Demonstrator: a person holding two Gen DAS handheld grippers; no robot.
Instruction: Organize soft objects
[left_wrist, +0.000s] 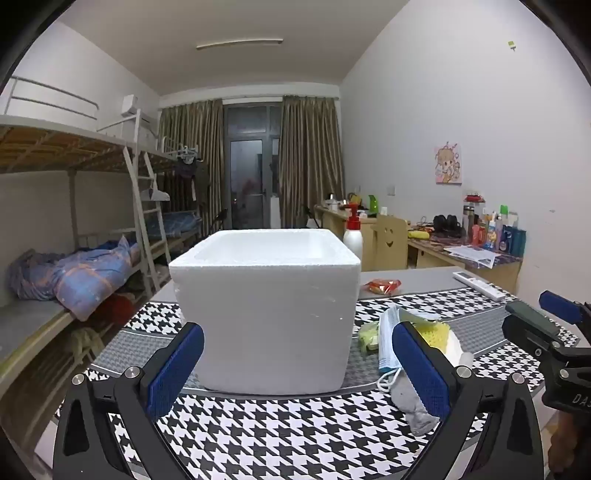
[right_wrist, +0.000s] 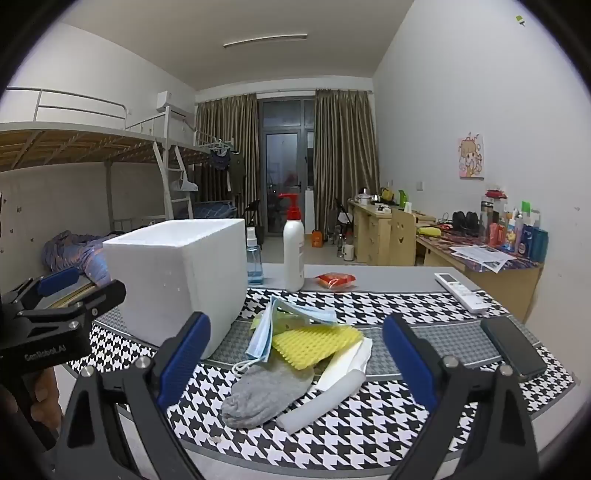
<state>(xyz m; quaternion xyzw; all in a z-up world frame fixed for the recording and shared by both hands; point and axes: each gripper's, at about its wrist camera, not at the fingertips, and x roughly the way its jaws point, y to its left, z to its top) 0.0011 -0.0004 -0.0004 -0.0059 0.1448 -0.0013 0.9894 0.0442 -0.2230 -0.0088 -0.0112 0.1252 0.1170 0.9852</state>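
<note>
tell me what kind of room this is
Most likely a shared dorm room: metal bunk beds with a ladder line the left wall, wooden desks cluttered with bottles line the right, and curtains frame a balcony door at the far end.

The foam box (left_wrist: 264, 317) hides its own inside, and the desk bottles' (right_wrist: 517, 230) labels are too small to read.
</note>
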